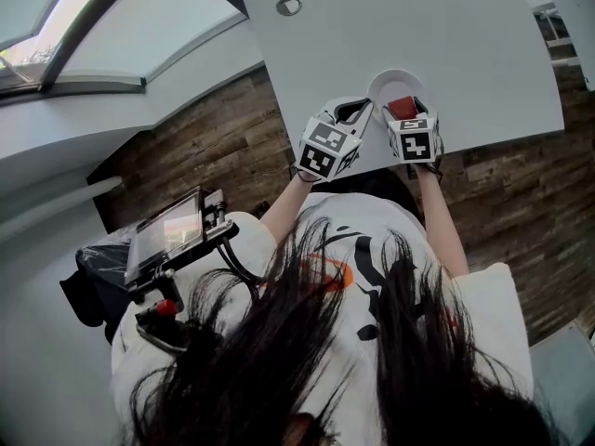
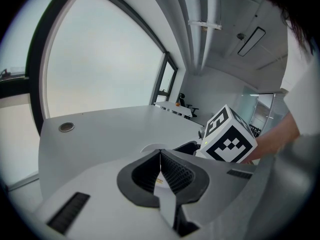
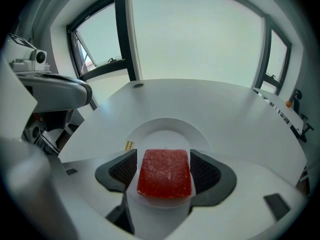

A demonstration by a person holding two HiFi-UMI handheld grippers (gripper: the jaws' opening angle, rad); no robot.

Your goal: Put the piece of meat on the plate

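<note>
With the right tongs [image 3: 164,160], pinches the piece of meat [image 3: 165,176] by both sides, flat, red top face up, over the near part of the white plate [image 3: 167,125]. Holds the left tongs [image 2: 160,158] just beside, pressed together on nothing. Has the plate at the near edge of the grey table [image 3: 210,99].

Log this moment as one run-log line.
left tool: shut, empty | right tool: shut on piece of meat | over plate, not released
</note>
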